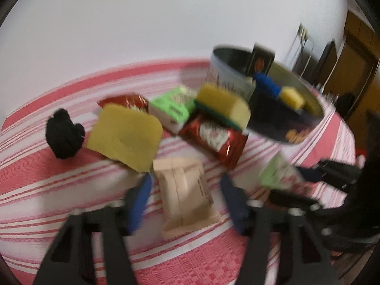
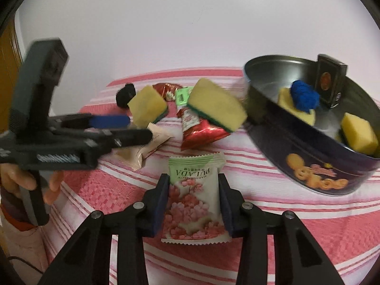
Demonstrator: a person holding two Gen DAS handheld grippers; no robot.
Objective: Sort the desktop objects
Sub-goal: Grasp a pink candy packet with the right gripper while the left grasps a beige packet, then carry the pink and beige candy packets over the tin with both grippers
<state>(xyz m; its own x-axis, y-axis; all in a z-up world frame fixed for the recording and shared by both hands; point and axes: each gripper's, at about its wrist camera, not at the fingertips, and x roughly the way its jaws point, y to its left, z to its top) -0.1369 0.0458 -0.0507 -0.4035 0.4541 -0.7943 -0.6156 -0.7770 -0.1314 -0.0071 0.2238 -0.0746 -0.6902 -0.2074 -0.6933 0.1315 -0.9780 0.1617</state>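
The right gripper (image 2: 193, 204) holds the green marshmallow packet (image 2: 193, 204) near the desk's (image 2: 296, 204) front edge; the left gripper's (image 1: 185, 201) fingers straddle a beige packet (image 1: 185, 190), wide apart. The slippery wrapper could slide free before reaching the tin (image 2: 308, 156).

A green-and-pink marshmallow packet (image 2: 193, 199) lies flat on the red-striped table (image 2: 296, 204), printed side up. Beside it lies a beige packet (image 1: 187, 190), with two red snack bags (image 1: 213, 137) and a green-and-white box (image 1: 173, 109) behind. Two yellow sponges (image 2: 216, 104) with green backing rest tilted on the pile, near a black yarn ball (image 1: 64, 134). The dark round tin (image 2: 308, 161) holds sponges, blue yarn (image 2: 304, 97) and an upright dark box (image 2: 330, 83).
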